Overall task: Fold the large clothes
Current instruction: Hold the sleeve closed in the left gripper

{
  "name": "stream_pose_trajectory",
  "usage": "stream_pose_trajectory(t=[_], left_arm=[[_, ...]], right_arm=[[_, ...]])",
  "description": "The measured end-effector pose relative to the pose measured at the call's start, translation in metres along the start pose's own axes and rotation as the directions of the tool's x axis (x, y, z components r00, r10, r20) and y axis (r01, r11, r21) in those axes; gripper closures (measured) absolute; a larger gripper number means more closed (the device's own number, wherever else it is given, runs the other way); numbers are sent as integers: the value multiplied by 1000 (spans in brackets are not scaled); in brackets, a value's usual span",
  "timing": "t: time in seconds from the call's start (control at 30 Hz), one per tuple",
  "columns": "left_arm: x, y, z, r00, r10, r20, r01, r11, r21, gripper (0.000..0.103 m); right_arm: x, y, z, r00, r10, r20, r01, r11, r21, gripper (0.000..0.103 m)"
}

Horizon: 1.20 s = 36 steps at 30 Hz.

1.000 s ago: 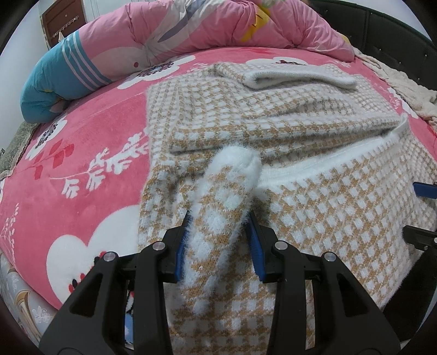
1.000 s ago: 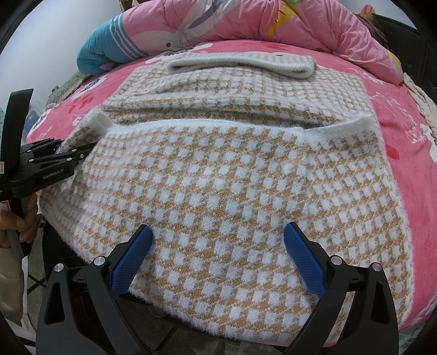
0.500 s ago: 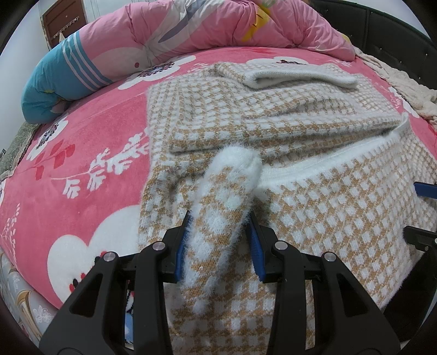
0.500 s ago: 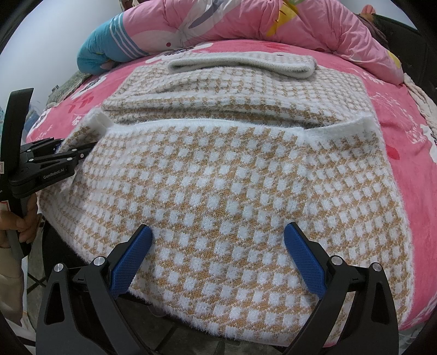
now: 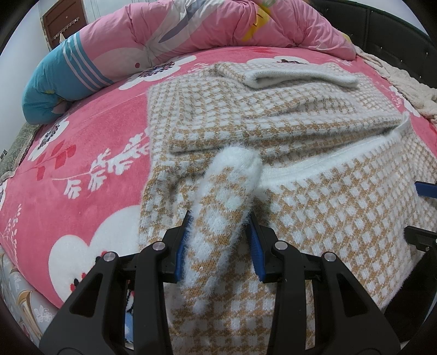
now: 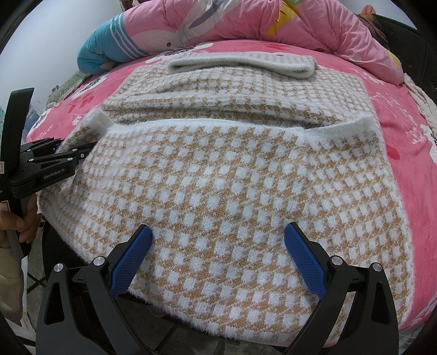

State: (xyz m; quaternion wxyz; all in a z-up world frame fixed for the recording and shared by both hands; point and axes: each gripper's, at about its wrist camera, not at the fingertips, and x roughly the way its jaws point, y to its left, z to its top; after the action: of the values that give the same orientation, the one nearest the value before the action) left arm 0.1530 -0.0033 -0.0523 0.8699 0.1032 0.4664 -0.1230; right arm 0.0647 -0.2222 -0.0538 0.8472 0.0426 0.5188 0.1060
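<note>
A fuzzy tan-and-white checked sweater [image 5: 333, 218] [image 6: 218, 169] lies on the pink bed, sleeves folded across its chest and collar [image 6: 240, 64] at the far end. Its lower part is folded up towards the sleeves. My left gripper [image 5: 218, 229] is shut on a bunched corner of the sweater's hem, which sticks up between the blue pads. In the right wrist view the left gripper [image 6: 79, 153] grips the sweater's left edge, with a hand on its handle. My right gripper [image 6: 218, 234] is open, its pads straddling the near fold at the bed's edge without pressing on it.
A rolled pink quilt [image 5: 218, 27] [image 6: 259, 24] with a blue end [image 5: 54, 82] lies along the far side. The flowered pink sheet [image 5: 82, 163] spreads left of the sweater. A cream blanket [image 5: 404, 82] and a dark headboard [image 5: 396, 32] sit at the right.
</note>
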Motion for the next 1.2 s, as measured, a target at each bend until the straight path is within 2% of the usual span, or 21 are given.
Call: stream_pose_trajectory(t=[1.07,1.2], left_arm=[[-1,-4,0,1000,13,1,-13,1000,6,66],[-2,-6,0,999,35,3,-35,999,18,66]], right_arm=[[0,2,0,1000,-1,6,1,1000,0,7],[-8,-3,0,999,36,14,-36,999,8,7]])
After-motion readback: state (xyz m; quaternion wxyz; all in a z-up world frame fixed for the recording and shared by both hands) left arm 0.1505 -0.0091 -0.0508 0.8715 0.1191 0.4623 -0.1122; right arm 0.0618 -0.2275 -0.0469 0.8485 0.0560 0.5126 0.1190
